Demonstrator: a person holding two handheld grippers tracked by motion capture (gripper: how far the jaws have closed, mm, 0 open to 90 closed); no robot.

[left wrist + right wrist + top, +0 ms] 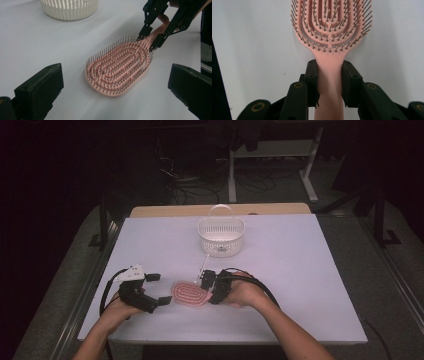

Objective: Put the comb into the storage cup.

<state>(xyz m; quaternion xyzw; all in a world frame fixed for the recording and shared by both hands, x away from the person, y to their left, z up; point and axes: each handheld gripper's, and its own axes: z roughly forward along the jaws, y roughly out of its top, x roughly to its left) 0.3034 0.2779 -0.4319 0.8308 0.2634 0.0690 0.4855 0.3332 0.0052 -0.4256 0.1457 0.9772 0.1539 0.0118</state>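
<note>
Between right gripper point(329, 82) fingers, hairbrush point(329, 30) handle half hidden

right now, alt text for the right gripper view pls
The right gripper is shut on the handle of a pink hairbrush, one black jaw on each side of it. The brush head, bristles up, stretches away over a white table.

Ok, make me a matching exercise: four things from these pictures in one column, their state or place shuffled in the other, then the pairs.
1. hairbrush
2. basket
3. left gripper
4. right gripper

A. jaws wide apart, nothing between them
B. white, past the brush on the table
C. shut on the pink handle
D. pink, bristles up

Pairs: 1-D, 2-B, 3-A, 4-C
</note>
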